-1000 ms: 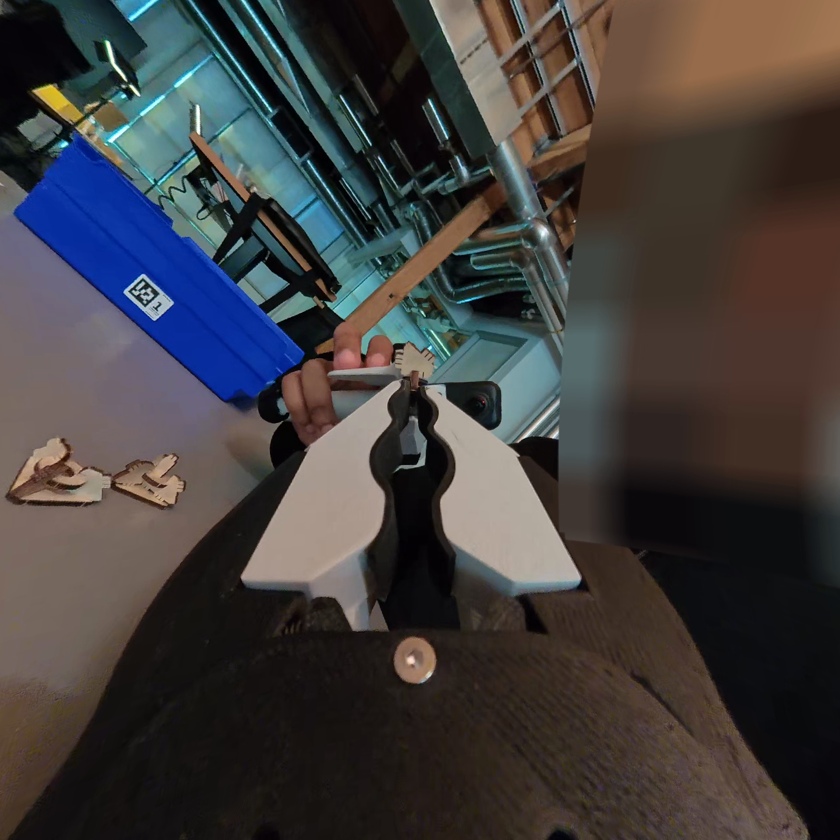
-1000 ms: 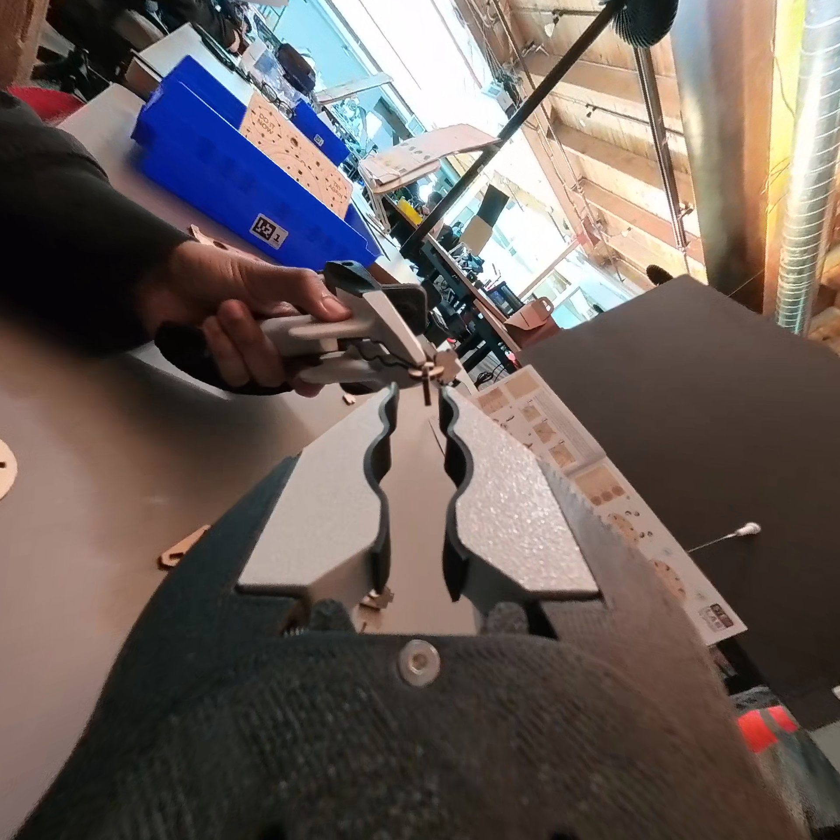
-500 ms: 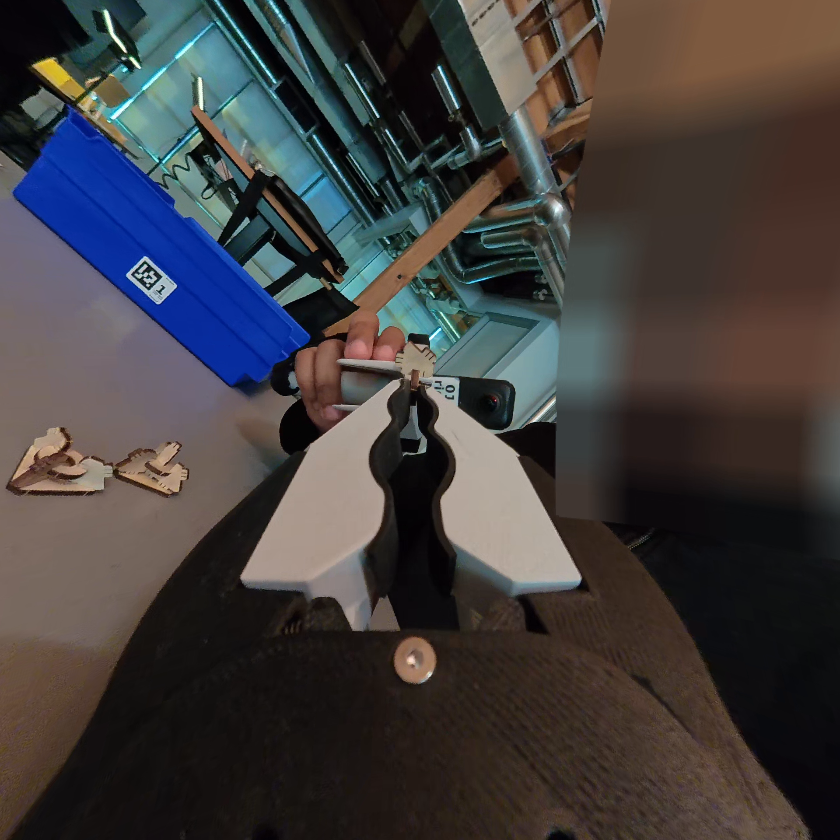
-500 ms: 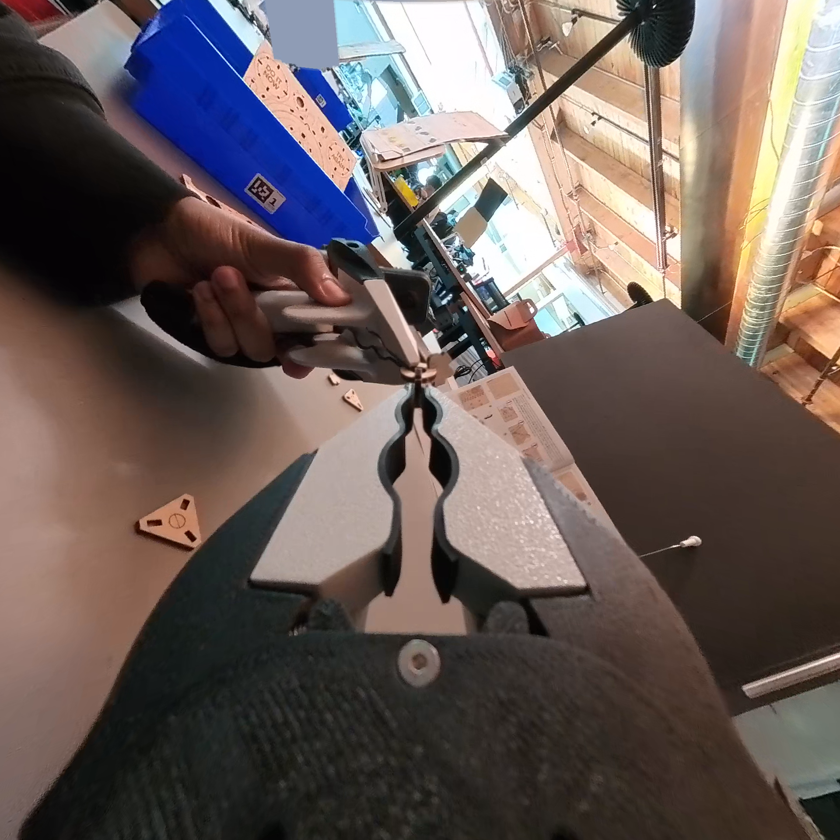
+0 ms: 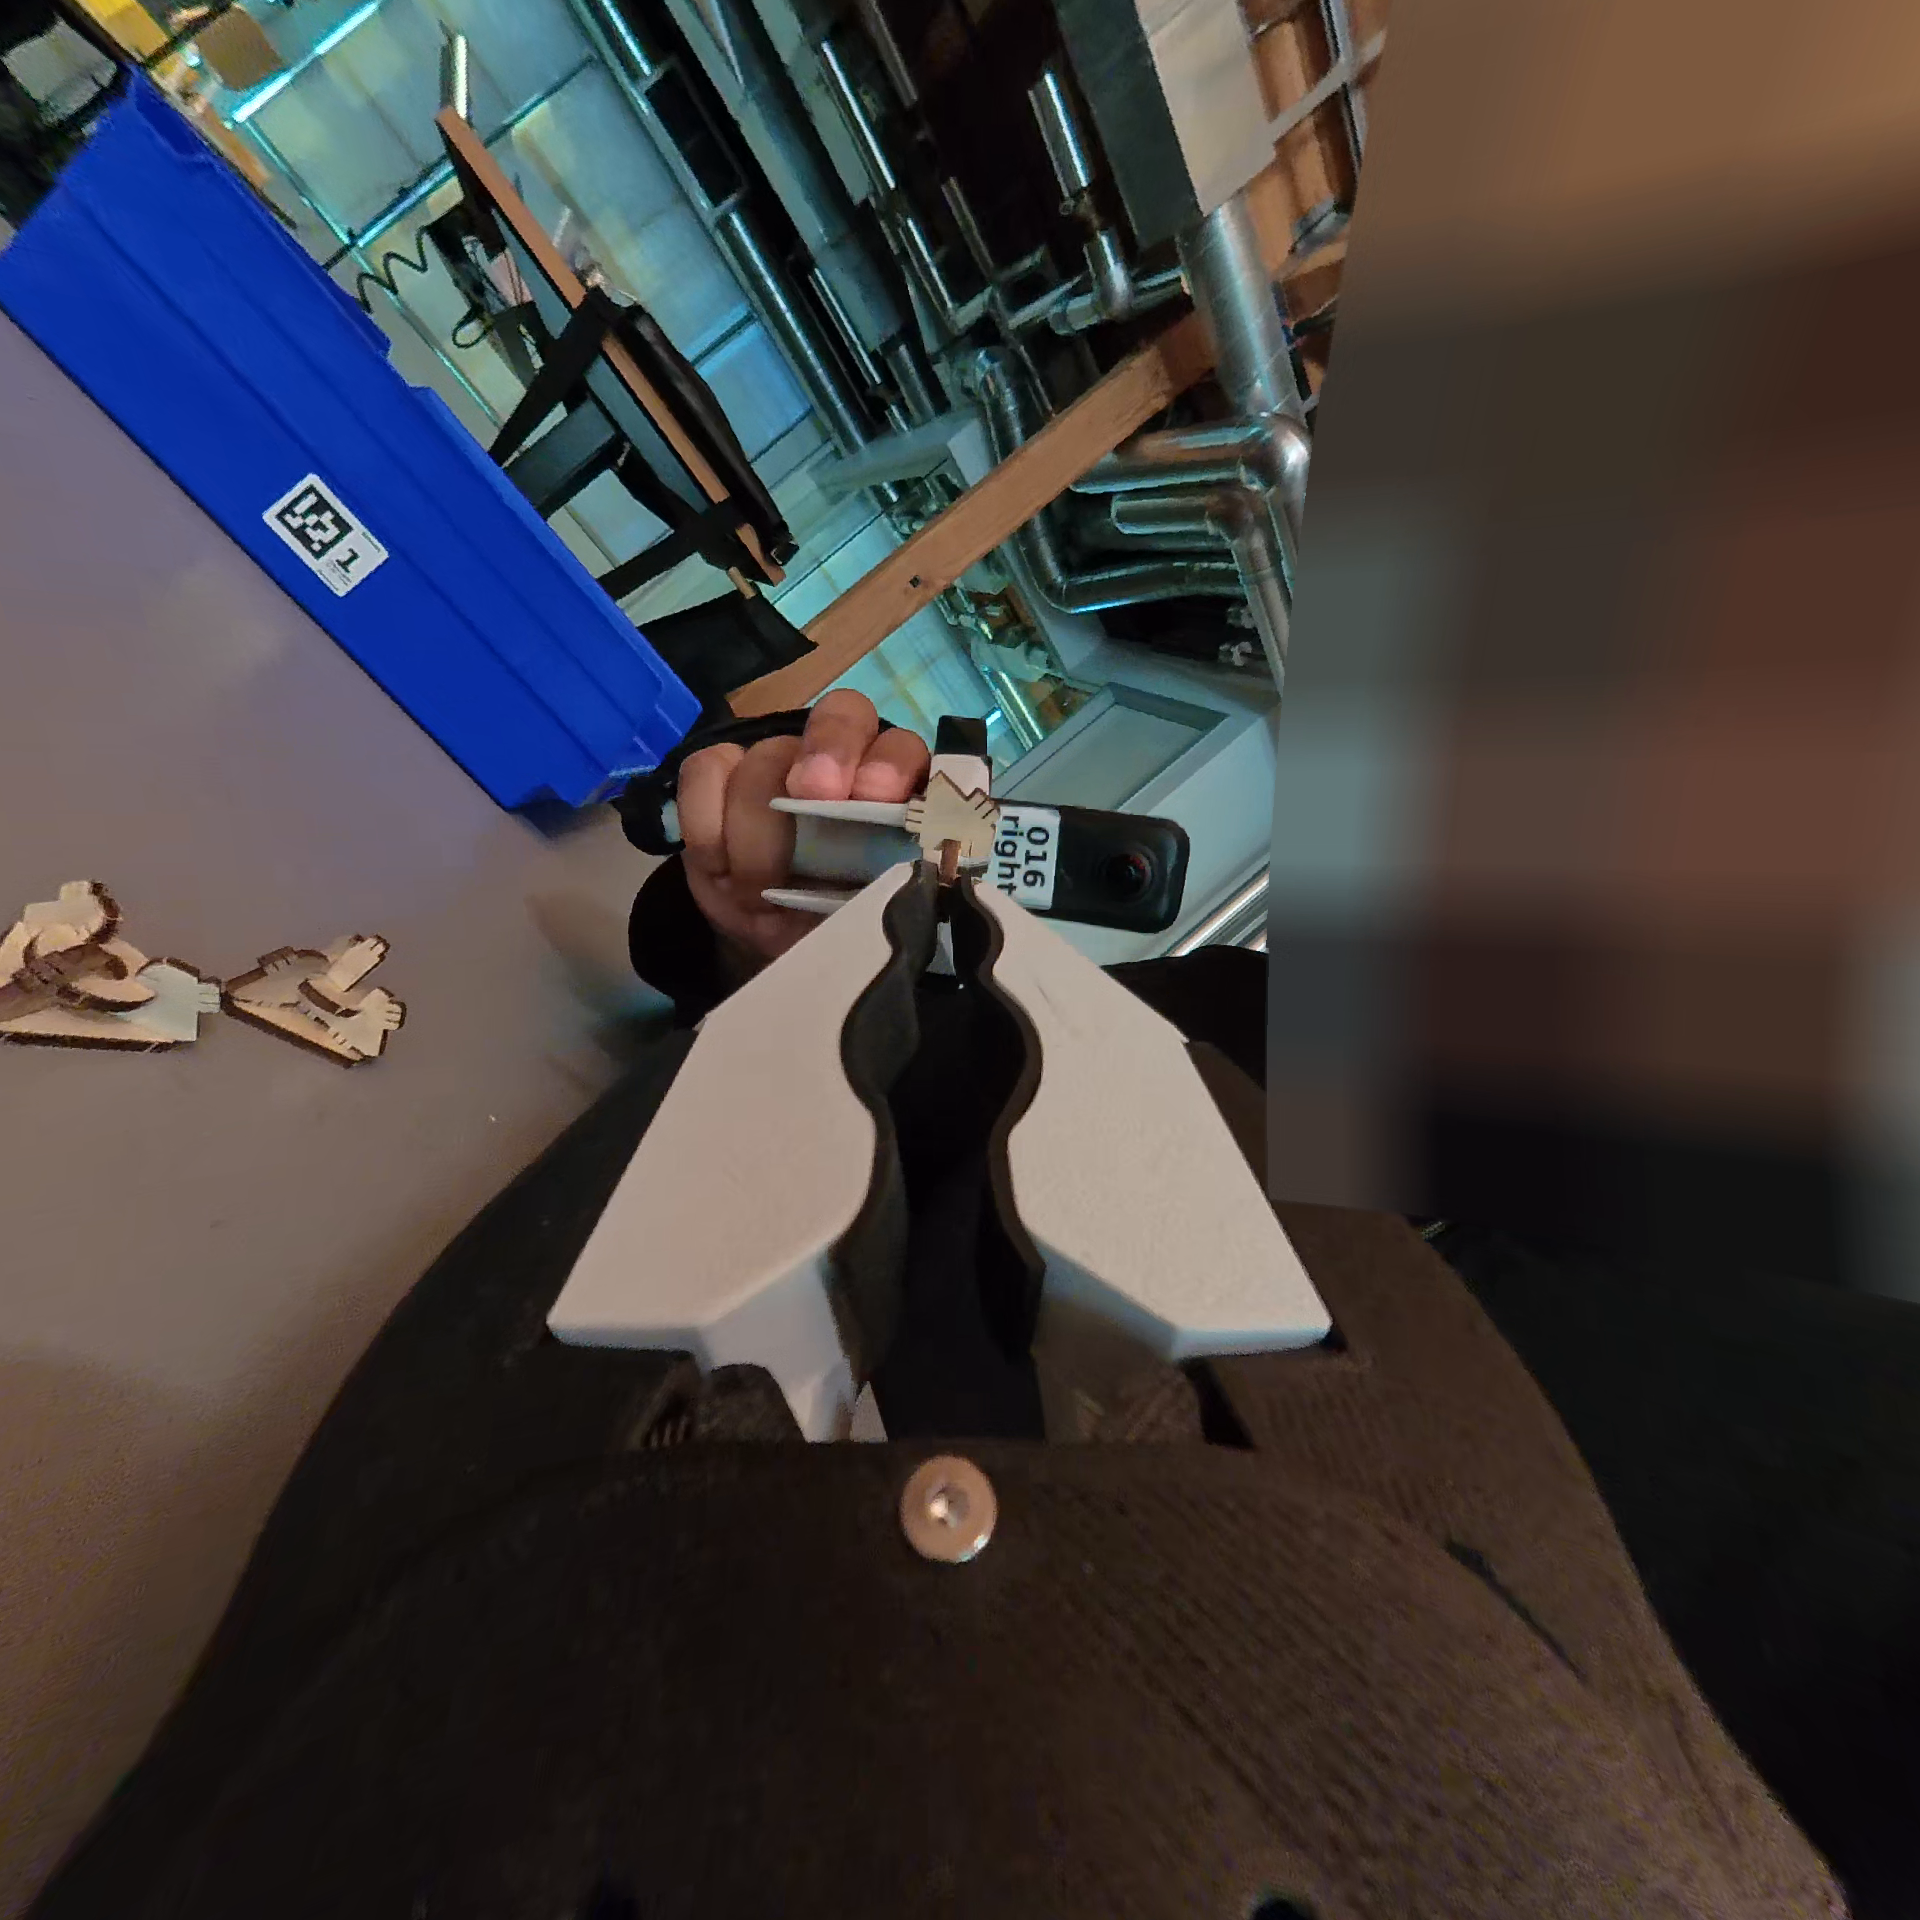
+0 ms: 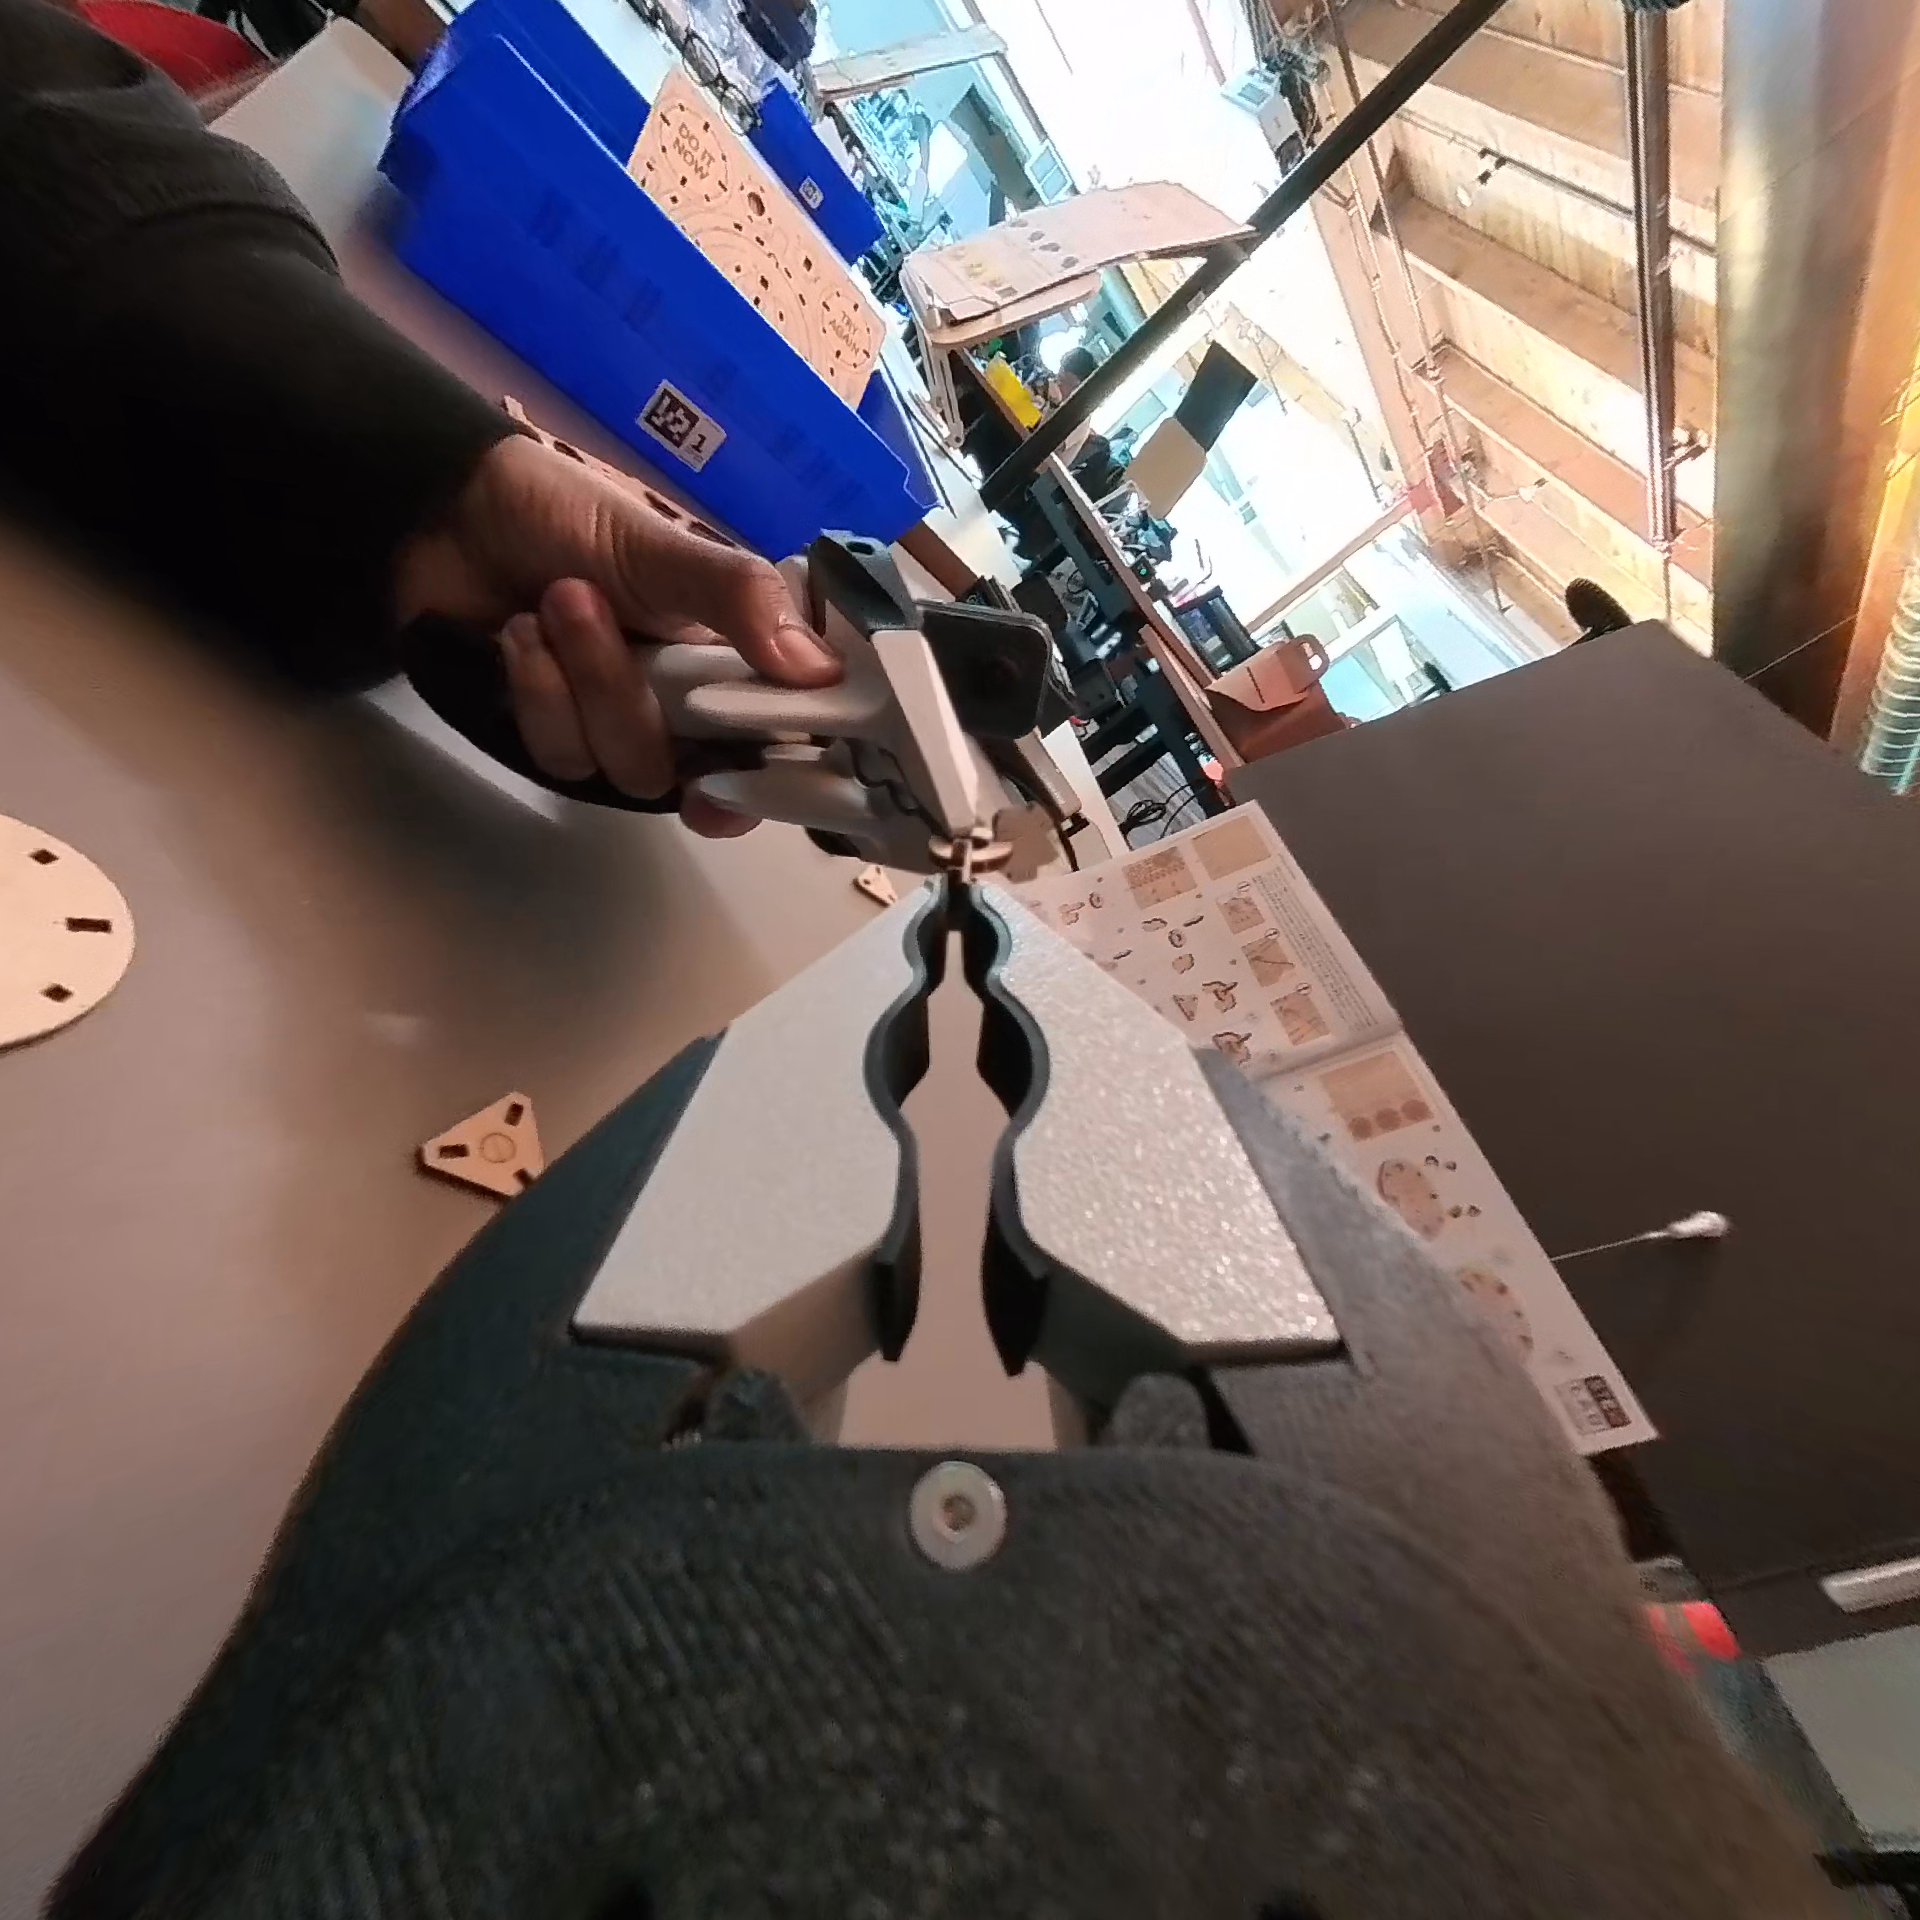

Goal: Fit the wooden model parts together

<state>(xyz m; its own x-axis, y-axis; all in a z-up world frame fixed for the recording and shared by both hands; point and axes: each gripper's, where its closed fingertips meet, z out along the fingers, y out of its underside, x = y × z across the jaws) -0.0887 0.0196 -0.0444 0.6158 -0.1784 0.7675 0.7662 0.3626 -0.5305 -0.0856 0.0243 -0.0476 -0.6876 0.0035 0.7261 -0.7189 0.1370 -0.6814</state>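
Note:
In the left wrist view my left gripper (image 5: 943,883) is shut on the thin brown stem of a small wooden hand-shaped piece (image 5: 951,812), held up above the grey table (image 5: 208,779). My right gripper (image 6: 958,891) is shut on a thin wooden tab of the same small wooden assembly (image 6: 971,852), meeting it tip to tip from the opposite side. The left gripper also shows in the right wrist view (image 6: 935,769), held by a hand (image 6: 623,603). The right gripper also shows in the left wrist view (image 5: 831,852), with its black camera (image 5: 1122,868).
A blue bin (image 5: 312,416) stands on the table at the back, holding a cut wooden sheet (image 6: 748,229). Two built wooden hand assemblies (image 5: 94,977) (image 5: 312,997) lie at the left. A wooden triangle (image 6: 488,1148), a round disc (image 6: 42,935), an instruction sheet (image 6: 1299,1039) and a black board (image 6: 1610,987) lie nearby. The grippers are tip to tip, or close to it.
My right gripper, open a second ago, moved up to the left gripper's tip and closed on the thin wooden tab. The left gripper has kept its hold on the wooden piece.

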